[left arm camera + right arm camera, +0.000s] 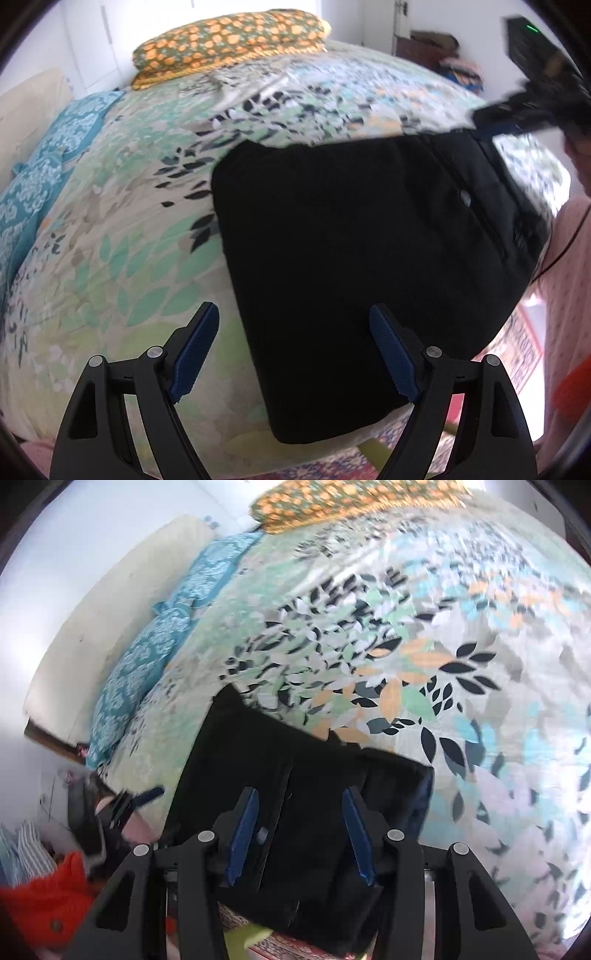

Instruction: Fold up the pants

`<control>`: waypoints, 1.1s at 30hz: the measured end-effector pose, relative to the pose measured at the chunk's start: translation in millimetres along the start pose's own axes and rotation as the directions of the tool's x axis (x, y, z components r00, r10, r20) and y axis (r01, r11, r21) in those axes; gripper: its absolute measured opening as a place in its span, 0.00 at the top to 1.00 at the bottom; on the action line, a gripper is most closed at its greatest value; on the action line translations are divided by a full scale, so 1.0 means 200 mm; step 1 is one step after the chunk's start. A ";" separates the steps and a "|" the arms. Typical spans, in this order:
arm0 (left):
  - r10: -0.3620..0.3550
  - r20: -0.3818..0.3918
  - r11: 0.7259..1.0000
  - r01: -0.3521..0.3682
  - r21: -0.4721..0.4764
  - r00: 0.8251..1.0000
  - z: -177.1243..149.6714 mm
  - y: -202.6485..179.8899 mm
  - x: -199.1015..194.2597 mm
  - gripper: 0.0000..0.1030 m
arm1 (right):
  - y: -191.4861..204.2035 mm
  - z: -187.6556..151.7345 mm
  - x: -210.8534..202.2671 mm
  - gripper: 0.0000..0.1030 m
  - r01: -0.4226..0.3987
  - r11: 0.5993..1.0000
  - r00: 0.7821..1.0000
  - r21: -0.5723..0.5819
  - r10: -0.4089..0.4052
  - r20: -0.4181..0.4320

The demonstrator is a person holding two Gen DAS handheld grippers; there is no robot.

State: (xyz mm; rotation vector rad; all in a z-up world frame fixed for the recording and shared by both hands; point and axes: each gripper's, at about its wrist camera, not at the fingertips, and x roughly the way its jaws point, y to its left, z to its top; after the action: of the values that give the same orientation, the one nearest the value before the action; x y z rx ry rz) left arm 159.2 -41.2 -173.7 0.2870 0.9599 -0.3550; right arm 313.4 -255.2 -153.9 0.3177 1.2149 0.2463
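leaf-print bedspread [122, 258] | orange floral pillow [229, 44] | teal pillows [147, 664]

Pants [369, 266] on bed [122, 258], near edge; pillow [229, 44] behind, at far end.

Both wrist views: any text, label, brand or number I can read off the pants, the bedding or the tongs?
None can be read in either view.
Black pants: plain dark cloth with one small pale button, no tag or print showing.
Leaf-print bedsheet: pattern only.
Left tongs and right tongs: no markings visible.
Patterned rug at the bed's edge: too blurred to tell.
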 end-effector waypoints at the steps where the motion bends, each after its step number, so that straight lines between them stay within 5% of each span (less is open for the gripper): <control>1: -0.005 -0.012 1.000 0.006 0.010 1.000 -0.01 -0.01 0.01 0.18 | -0.02 0.01 0.09 0.75 0.096 0.995 0.995 -0.027 -0.096 -0.019; 4: -0.027 -0.015 1.000 0.027 -0.001 1.000 -0.02 -0.01 0.01 0.18 | -0.01 0.00 0.14 0.76 0.127 0.991 0.992 -0.036 -0.126 0.028; 9: -0.051 -0.002 0.997 0.051 -0.054 0.999 0.00 0.04 -0.07 0.17 | 0.10 -0.11 -0.10 0.70 0.176 0.977 0.983 -0.123 -0.168 0.072; 15: -0.099 0.017 0.973 0.100 -0.209 0.995 0.08 0.13 -0.10 0.15 | 0.27 -0.39 -0.22 0.70 0.038 0.977 0.998 -0.210 -0.049 -0.050; 19: -0.041 -0.098 0.991 0.027 -0.134 0.994 0.05 0.02 0.02 0.14 | 0.25 -0.55 -0.02 0.70 0.124 0.969 0.974 -0.215 -0.161 -0.162; 23: 0.002 -0.129 0.993 -0.017 -0.114 0.992 0.01 0.00 0.02 0.11 | 0.29 -0.57 -0.05 0.70 0.153 0.965 0.978 -0.212 -0.180 -0.110; 25: 0.060 -0.112 0.991 -0.073 -0.115 0.992 0.02 0.02 -0.03 0.10 | 0.29 -0.57 -0.11 0.61 0.141 0.973 0.987 -0.184 -0.154 -0.056; 27: 0.101 -0.101 0.984 -0.115 -0.134 0.990 0.03 0.05 -0.06 0.09 | 0.30 -0.59 -0.18 0.25 0.139 0.978 0.990 -0.157 -0.136 0.030; 33: 0.130 -0.119 0.976 -0.149 -0.160 0.984 0.03 0.11 -0.06 0.09 | 0.30 -0.59 -0.25 0.19 0.146 0.985 0.984 -0.093 -0.134 0.116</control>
State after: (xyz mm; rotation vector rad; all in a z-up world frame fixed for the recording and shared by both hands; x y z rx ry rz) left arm 167.3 -22.0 -159.1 0.2195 1.0635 -0.1292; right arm 184.4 -204.0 -125.9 0.1543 1.1065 0.1658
